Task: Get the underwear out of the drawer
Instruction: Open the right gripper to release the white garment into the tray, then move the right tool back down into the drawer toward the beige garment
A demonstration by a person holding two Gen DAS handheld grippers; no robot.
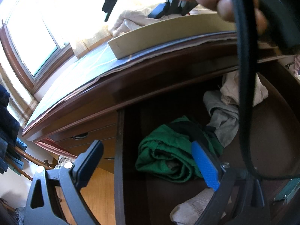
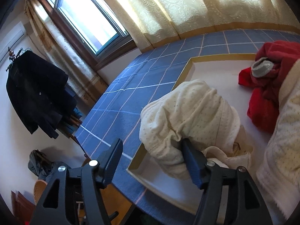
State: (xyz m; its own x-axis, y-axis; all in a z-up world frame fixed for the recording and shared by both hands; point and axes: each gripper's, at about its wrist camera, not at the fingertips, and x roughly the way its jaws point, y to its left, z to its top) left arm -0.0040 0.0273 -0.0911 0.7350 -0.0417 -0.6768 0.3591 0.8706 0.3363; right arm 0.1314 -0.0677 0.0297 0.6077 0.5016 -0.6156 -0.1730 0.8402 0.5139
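My left tongs (image 1: pixel 148 161) hang spread over the open drawer (image 1: pixel 120 150), gripping nothing; the blue-padded finger (image 1: pixel 205 166) overlaps the green underwear (image 1: pixel 168 150) in the left wrist view, though I cannot tell whether it touches.

The green underwear lies crumpled near the drawer's left wall, with a dark band along its upper fold. A grey garment (image 1: pixel 223 118) lies just behind it towards the drawer's back, and a beige one (image 1: pixel 234 91) behind that. A pale piece (image 1: pixel 191 208) rests at the drawer's front edge.

My right tongs (image 2: pixel 151 161) are spread above the worktop (image 2: pixel 140 86), which carries a blue checked cloth and a shallow white tray (image 2: pixel 189 65). The cream underwear (image 2: pixel 191 110), finely dotted and ribbed at its hem, lies bunched over the tray's left edge. The right finger (image 2: pixel 191 159) sits against its folds; the left finger (image 2: pixel 112 157) stands apart, so nothing is pinched. A red garment (image 2: pixel 268 86) lies towards the tray's far right.
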